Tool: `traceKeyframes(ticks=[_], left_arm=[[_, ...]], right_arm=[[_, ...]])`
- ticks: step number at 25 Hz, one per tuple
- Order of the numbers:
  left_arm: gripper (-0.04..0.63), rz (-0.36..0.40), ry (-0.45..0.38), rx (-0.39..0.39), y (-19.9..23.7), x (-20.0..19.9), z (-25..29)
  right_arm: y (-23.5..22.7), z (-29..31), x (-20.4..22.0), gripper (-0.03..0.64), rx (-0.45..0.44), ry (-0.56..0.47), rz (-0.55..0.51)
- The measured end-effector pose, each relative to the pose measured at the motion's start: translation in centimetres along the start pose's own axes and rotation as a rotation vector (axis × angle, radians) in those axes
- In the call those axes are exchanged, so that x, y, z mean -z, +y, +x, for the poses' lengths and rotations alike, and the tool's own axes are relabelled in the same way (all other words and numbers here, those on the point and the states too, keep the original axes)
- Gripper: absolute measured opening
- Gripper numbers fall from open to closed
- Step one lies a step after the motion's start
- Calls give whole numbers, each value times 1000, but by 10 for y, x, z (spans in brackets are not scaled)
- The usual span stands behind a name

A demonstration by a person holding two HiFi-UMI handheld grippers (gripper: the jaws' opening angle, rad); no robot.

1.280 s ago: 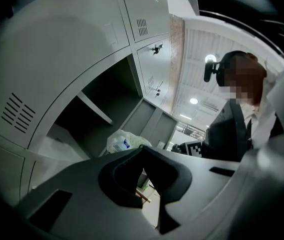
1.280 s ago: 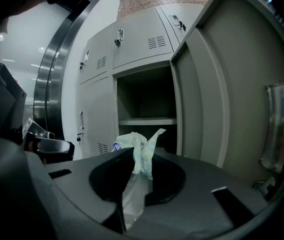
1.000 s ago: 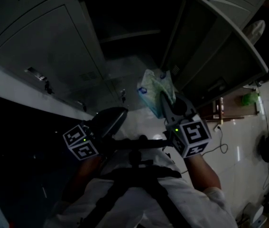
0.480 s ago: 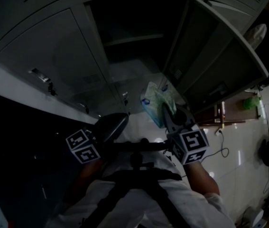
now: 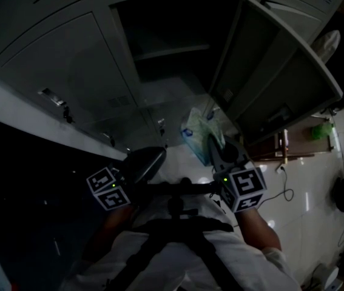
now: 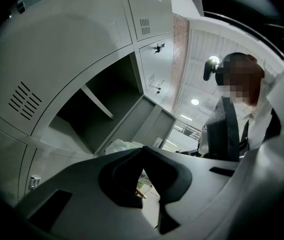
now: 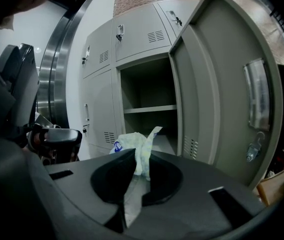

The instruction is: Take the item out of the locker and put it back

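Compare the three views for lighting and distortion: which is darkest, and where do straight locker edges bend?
Head view: darkest, underexposed, only the tiled floor glares at right. Left gripper view: heavy fisheye bows the locker doors, corners vignette black, a ceiling lamp blows out. Right gripper view: best lit, though the open door curves; the packet shows clearly.

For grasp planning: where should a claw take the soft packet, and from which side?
Pinch the soft packet by its thin end flap, from the side away from the locker. The right claw, jaws just closed further, holds it so; the body bulges.
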State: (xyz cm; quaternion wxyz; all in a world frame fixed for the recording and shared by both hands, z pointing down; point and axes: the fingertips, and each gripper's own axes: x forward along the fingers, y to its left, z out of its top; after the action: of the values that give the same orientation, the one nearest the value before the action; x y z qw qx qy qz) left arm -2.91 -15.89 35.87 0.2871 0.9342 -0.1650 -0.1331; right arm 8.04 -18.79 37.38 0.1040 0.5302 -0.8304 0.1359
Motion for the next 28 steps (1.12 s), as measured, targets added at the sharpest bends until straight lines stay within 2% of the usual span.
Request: traceKeyframes(ticks=[6, 11, 15, 28], left_arm=[[-6, -5, 0, 14, -4, 1, 1], [-8, 74, 71, 49, -18, 9, 10], [-7, 30, 41, 62, -19, 6, 9], [-6, 12, 4, 40, -10, -3, 5]], right_arm=[[5, -1, 1, 11, -9, -1, 4], [9, -1, 3, 11, -18, 2, 12], [10, -1, 4, 11, -20, 5, 13], [9, 4, 3, 11, -19, 7, 5]])
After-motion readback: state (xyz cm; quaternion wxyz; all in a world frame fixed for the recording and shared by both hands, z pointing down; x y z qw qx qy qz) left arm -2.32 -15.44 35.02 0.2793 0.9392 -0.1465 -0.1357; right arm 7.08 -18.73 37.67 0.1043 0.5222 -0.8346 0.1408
